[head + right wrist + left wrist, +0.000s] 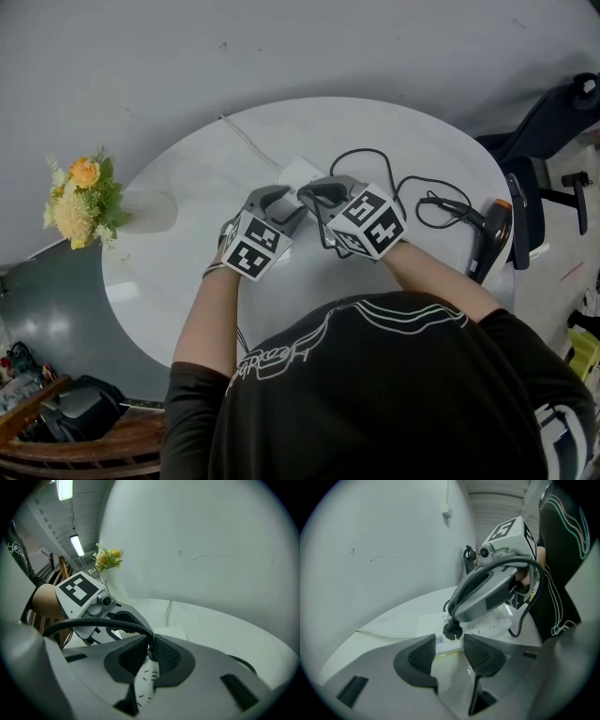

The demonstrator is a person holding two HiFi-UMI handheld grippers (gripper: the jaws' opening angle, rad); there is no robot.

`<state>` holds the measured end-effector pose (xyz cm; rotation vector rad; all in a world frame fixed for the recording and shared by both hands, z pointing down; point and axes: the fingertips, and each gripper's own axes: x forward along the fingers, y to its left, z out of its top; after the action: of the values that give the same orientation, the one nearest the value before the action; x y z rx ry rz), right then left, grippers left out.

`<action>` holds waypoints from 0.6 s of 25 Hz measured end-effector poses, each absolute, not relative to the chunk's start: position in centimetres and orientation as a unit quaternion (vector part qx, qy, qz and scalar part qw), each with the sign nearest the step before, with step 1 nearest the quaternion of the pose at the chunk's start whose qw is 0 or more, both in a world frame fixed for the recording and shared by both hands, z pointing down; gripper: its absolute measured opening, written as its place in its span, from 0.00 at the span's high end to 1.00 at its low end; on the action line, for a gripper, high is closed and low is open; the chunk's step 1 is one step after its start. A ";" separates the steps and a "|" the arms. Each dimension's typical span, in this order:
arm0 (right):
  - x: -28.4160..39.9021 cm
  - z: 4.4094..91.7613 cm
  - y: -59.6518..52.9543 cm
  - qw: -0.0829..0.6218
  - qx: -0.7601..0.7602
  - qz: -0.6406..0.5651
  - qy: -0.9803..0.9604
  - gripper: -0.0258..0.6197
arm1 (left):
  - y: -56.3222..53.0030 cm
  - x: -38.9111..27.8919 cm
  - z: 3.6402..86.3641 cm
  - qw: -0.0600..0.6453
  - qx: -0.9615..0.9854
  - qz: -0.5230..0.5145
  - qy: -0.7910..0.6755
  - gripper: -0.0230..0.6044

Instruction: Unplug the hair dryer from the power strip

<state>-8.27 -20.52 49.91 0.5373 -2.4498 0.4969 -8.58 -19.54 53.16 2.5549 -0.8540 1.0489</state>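
Note:
A white power strip [298,172] lies mid-table. My left gripper [287,203] is shut on its near end, the strip [490,620] filling the gap between the pads [423,655]. My right gripper [316,196] comes from the right and is shut on the black plug [452,630], which sits in the strip. In the right gripper view the plug [150,654] is pinched between the jaws over the white strip [146,680]. Its black cord [377,157] loops across to the black and orange hair dryer [487,236] at the table's right edge.
The strip's white cable [247,141] runs to the far table edge. A vase of yellow flowers [82,197] stands at the left edge. A black chair [551,122] is beyond the table on the right.

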 end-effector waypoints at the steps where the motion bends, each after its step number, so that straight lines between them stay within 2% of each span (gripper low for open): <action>1: -8.4 49.9 -20.5 0.290 0.202 0.182 -0.918 0.92 | -19.5 -8.6 53.2 0.125 0.877 0.359 -0.293 0.67; 9: -8.6 49.9 -20.1 0.309 0.204 0.143 -0.918 0.92 | -19.6 -8.4 53.2 0.128 0.874 0.367 -0.292 0.67; 15: -8.0 50.1 -20.7 0.292 0.207 0.195 -0.913 0.92 | -19.7 -8.3 53.2 0.133 0.874 0.363 -0.296 0.67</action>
<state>-7.97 -20.67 50.09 0.5508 -2.4331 0.5203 -8.29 -19.71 53.16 2.5341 -0.8581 1.0532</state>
